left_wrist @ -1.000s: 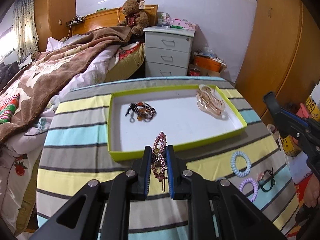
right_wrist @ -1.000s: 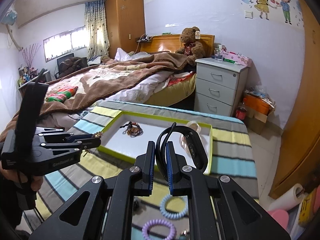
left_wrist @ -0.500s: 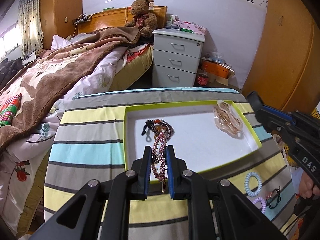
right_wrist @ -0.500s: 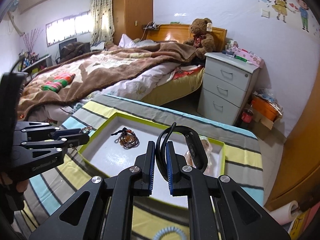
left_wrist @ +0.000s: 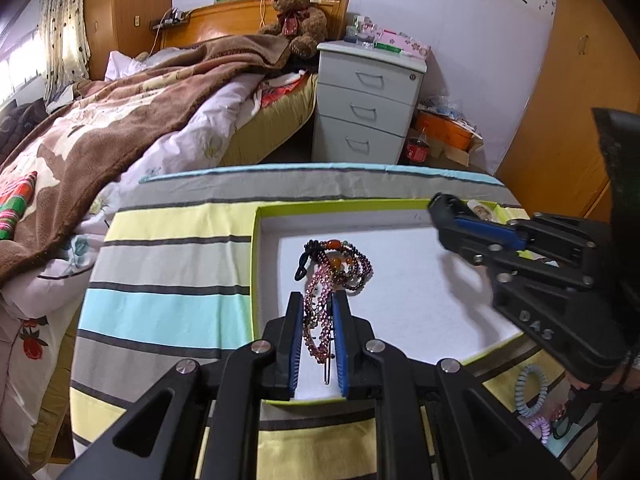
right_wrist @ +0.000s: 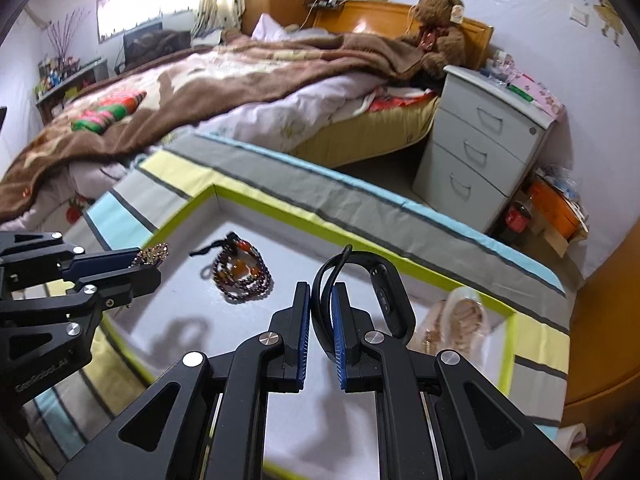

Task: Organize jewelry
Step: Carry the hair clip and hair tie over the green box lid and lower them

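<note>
Left gripper (left_wrist: pixel 317 312): pinching pink beaded bracelet (left_wrist: pixel 316 320), hanging over tray (left_wrist: pixel 256 272) beside dark bead bracelet (left_wrist: pixel 344 262).
Right gripper (right_wrist: pixel 321 304): clamping black wristband (right_wrist: pixel 384 300), hovering over tray's middle.

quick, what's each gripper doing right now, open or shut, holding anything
left gripper: shut on the pink beaded bracelet, over the tray.
right gripper: shut on the black wristband, over the same tray.
</note>
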